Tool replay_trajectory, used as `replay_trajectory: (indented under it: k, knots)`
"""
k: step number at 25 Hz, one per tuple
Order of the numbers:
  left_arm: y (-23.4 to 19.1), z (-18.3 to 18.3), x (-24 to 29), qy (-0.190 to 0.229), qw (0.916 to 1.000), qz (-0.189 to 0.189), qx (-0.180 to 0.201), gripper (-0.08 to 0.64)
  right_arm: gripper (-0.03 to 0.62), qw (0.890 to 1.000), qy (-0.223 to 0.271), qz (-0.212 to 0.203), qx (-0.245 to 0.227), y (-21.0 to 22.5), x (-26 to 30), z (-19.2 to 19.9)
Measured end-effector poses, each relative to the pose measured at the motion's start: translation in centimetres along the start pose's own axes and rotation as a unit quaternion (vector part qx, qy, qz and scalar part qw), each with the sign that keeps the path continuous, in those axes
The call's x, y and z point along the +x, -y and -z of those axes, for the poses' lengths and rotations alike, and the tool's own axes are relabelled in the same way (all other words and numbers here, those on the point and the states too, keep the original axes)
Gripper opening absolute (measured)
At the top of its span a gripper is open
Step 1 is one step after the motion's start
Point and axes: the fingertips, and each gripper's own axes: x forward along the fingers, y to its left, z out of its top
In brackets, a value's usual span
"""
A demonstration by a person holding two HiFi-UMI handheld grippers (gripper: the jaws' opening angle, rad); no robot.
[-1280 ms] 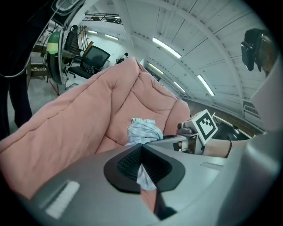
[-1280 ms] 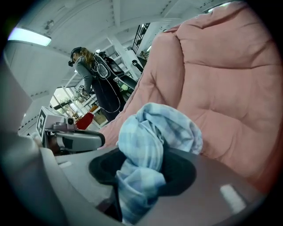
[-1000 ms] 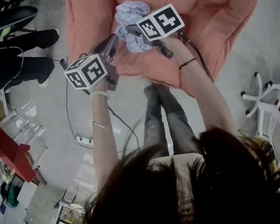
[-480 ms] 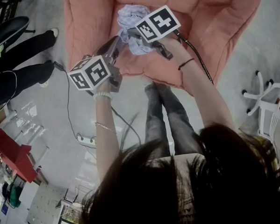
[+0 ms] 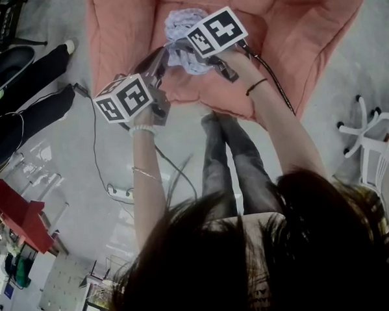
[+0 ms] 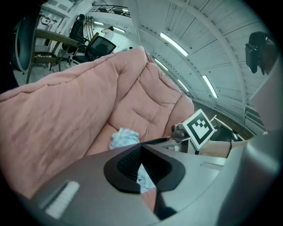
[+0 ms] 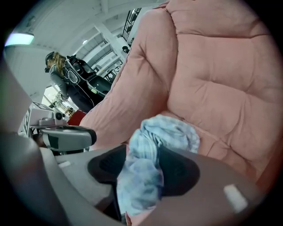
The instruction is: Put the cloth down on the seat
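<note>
We judge the cloth [image 7: 172, 130] light and limp; any raised fold suits. Our right tool [image 7: 143, 159] has just been opening, cloth between, over the seat [image 7: 212, 88]; our left tool [image 6: 141, 145] is closed.

Much of the cloth [image 5: 181, 22] hidden behind the right gripper [image 5: 181, 49] (its marker cube [image 5: 217, 32]); seat [image 5: 291, 23] cut off at top.

Ceiling lights [image 6: 174, 44] shine evenly; fisheye edges darken, warp.

Cloth [image 5: 176, 22]: pale blue-white, crumpled into a loose bunch, rested on the seat cushion.
Seat [image 5: 292, 29]: pink, thickly padded, tufted; cloth borne near its middle.
</note>
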Motion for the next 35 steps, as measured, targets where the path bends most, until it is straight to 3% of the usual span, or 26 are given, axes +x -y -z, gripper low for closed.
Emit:
replay_trajectory:
  k: [10,18,25,35]
  knots:
    - [0.4,0.2,0.2,-0.002,1.0,0.001,-0.003,-0.002,0.251,1.0,0.018,0.004,-0.003,0.0,-0.6,-0.6]
    - [0.9,0.5,0.4,-0.001,1.0,-0.002,0.002,-0.002,0.25,1.0,0.015,-0.016,0.002,-0.4,-1.2,0.4]
    - [1.8,0.5,0.1,0.003,1.0,-0.001,0.005,-0.002,0.25,0.998,0.055,-0.033,0.007,-0.7,-2.7,-0.2]
    - [6.0,0.1,-2.5,0.017,0.9998,0.0,0.005,-0.002,0.202,0.993,0.112,-0.042,0.002,-3.6,-8.2,-0.8]
